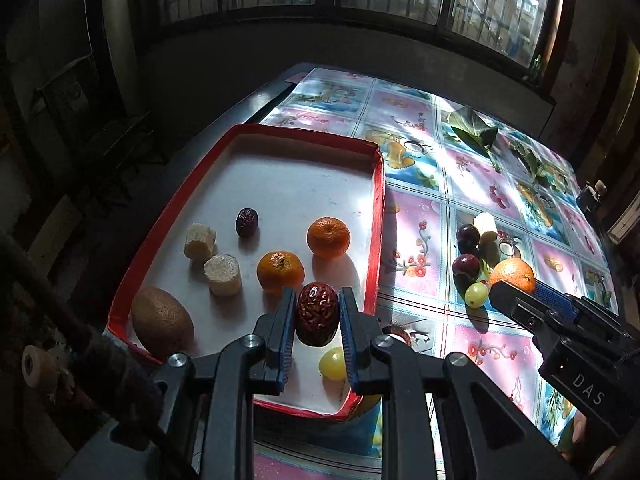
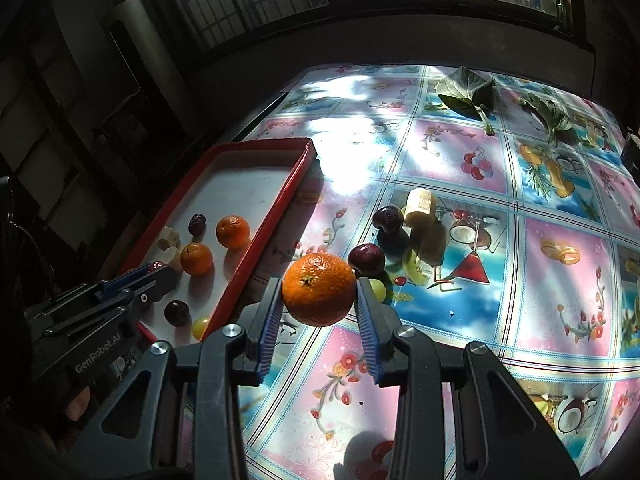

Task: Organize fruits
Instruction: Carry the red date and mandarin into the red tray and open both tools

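My left gripper (image 1: 317, 312) is shut on a wrinkled red date (image 1: 317, 313) and holds it over the near end of the red-rimmed tray (image 1: 379, 200). The tray holds two mandarins (image 1: 280, 272), a small dark date (image 1: 246, 222), two banana pieces (image 1: 222, 274), a kiwi (image 1: 162, 320) and a green grape (image 1: 333, 364). My right gripper (image 2: 318, 294) is shut on a mandarin (image 2: 319, 289) just above the tablecloth, right of the tray (image 2: 280, 204). Behind it lie two dark plums (image 2: 366, 259), a green grape (image 2: 378, 289) and a banana piece (image 2: 419, 206).
The table has a shiny fruit-patterned cloth (image 2: 480, 320). Green leaves (image 2: 466, 94) lie at its far side. A dark wall and barred windows stand behind. The table's left edge runs beside the tray.
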`<state>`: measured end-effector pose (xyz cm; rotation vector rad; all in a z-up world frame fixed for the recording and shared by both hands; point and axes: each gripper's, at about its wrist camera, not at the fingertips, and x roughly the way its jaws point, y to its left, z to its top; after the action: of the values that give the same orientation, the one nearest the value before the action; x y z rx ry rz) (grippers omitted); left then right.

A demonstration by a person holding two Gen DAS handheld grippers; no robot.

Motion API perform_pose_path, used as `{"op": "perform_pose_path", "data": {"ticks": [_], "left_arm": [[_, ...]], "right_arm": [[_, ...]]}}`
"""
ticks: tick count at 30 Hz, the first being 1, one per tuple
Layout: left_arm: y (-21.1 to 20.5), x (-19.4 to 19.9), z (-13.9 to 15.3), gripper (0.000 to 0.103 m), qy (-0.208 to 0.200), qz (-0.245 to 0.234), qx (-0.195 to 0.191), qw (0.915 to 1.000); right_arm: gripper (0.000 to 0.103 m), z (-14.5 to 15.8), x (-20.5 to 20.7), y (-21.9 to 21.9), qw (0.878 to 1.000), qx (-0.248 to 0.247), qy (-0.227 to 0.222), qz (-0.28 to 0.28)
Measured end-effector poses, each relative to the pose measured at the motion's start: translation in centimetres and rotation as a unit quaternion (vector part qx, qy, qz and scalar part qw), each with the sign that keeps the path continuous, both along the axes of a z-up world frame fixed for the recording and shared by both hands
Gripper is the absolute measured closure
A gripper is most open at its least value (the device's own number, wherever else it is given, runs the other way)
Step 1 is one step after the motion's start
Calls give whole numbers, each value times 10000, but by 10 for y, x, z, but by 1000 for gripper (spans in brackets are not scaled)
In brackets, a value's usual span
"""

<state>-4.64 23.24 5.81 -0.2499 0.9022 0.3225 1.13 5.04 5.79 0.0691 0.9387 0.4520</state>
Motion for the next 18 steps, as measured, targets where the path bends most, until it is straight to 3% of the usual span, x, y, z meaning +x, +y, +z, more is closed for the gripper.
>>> {"op": "perform_pose_path", "data": {"ticks": [8,18], "left_arm": [[50,2,3,83,-50,364,-272,9990],[97,15,8,83,-59,709,-301,9970]], "right_arm": [[65,4,11,27,9996,-50,-51,259],[65,5,44,76,9980,28,-53,633]]}}
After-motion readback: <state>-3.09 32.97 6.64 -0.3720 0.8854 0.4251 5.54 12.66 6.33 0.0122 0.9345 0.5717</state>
